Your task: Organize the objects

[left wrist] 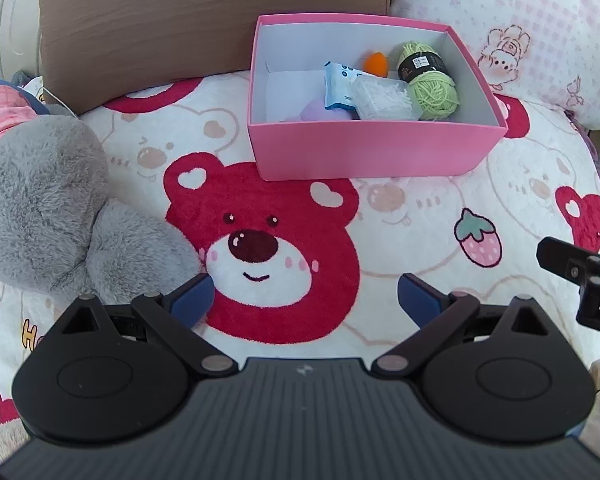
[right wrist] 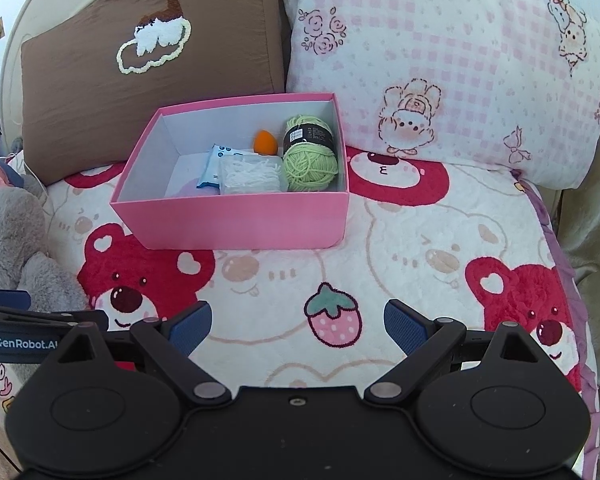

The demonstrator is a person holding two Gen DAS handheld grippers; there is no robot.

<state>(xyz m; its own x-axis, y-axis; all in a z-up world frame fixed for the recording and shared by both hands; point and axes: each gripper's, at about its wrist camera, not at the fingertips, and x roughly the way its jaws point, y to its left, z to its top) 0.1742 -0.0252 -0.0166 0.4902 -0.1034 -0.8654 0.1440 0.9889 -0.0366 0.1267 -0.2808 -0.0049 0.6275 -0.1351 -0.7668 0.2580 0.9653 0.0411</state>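
A pink box (left wrist: 364, 150) (right wrist: 236, 220) sits on the bear-print blanket in front of the pillows. Inside it lie a green yarn ball (left wrist: 432, 84) (right wrist: 310, 158), a clear packet of white strands (left wrist: 384, 98) (right wrist: 250, 176), a blue-and-white packet (left wrist: 340, 86) (right wrist: 210, 168), an orange sponge (left wrist: 374, 62) (right wrist: 266, 142) and a purple item (left wrist: 316, 110). My left gripper (left wrist: 306, 300) hovers open over the red bear face, empty. My right gripper (right wrist: 298, 326) is open over the strawberry print, empty, well short of the box.
A grey plush toy (left wrist: 48, 208) (right wrist: 8, 236) lies at the left. A brown pillow (left wrist: 204, 20) (right wrist: 148, 88) and a pink checked pillow (left wrist: 520, 32) (right wrist: 440, 72) stand behind the box. The blanket's edge drops off at the right (right wrist: 572, 280).
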